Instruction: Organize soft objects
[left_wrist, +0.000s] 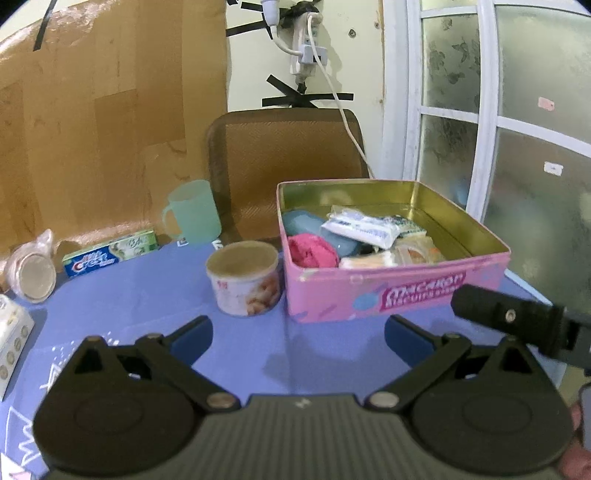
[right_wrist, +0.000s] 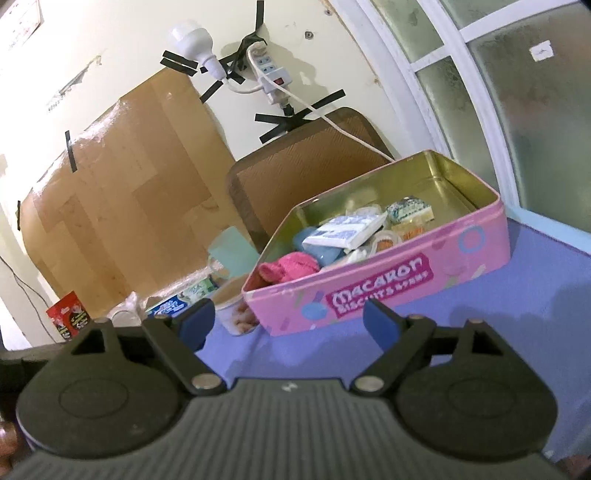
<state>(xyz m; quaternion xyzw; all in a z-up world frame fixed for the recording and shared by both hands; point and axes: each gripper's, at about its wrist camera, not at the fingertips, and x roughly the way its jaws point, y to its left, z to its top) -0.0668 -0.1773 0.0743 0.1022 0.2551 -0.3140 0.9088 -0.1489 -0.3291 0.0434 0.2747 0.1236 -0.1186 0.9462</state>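
Both tools (left_wrist: 298, 332) (right_wrist: 288, 320) spread, empty; pink tin (left_wrist: 369, 291) ahead.

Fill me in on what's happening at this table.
A person holds two grippers over a blue table, sorting soft things into a pink tin. The tin already holds a pink cloth, a blue item and some packets. Both the left gripper and right gripper are open and empty, short of the tin. A can, toothpaste box and green mug stand beside it.
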